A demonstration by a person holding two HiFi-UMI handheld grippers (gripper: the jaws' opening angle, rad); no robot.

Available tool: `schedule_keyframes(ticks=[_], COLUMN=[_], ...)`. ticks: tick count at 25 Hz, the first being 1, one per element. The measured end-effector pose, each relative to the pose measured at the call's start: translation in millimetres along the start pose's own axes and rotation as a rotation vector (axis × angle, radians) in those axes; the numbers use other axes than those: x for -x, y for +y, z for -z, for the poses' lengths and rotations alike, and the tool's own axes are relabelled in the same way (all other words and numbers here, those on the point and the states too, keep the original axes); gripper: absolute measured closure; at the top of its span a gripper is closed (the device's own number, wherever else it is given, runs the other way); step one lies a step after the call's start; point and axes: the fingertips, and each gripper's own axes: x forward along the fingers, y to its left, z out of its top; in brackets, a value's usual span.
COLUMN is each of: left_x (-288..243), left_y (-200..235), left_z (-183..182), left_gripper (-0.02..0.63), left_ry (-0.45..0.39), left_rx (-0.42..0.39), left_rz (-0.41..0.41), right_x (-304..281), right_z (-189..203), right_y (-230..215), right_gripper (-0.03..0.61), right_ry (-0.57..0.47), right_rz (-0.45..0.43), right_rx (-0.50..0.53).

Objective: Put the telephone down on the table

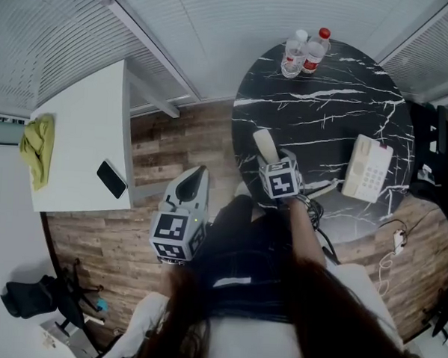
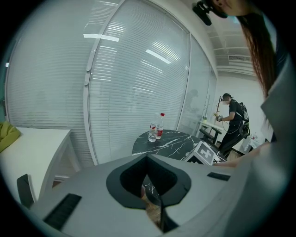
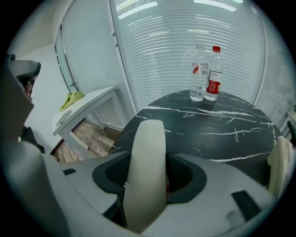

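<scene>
Here the handset [image 1: 267, 147] is not yet on the table [image 1: 326, 82]. It is clamped between the jaws of the right gripper [image 1: 273, 166] and stands nearly upright over the black marble top, at about 8 o'clock on the round table. The right gripper view shows the grip plainly: both jaws press on the cream handset's lower part, while its rounded upper end rises in front of the camera. Whether the bottom end touches the marble, no view shows.

The base [image 1: 368, 168] lies flat on the table at about 4 o'clock, well apart from the handset. In the right gripper view only its edge shows, at 3 o'clock. Two bottles [image 1: 305, 51] stand touching at the table's 12 o'clock rim.

The left gripper [image 1: 196, 177] hangs off the table at 9 o'clock, over the wood floor, with its jaws brought together on nothing. Beyond it is a white desk [image 1: 83, 145] carrying a yellow cloth [image 1: 37, 150] and a dark mobile [image 1: 112, 179].

Only the left gripper view shows a person [image 2: 233, 122] standing far off at a bench.
</scene>
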Motion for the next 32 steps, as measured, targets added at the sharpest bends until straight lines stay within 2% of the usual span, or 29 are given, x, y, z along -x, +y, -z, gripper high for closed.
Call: schedule_keyframes(ticks=[24, 32], left_x=[-25, -33], left_y=[5, 1], left_z=[-16, -20], left_gripper=[0.614, 0.614], left_ry=[0.004, -0.006], left_rx=[-0.062, -0.094], left_rz=[0.085, 0.144], right_x=[-12, -13], right_z=[-1, 1], right_y=[0, -2], right_gripper=[0.347, 0.347], right_ry=[0.012, 0.027], right_rz=[0.025, 0.03], right_rx=[0.012, 0.016])
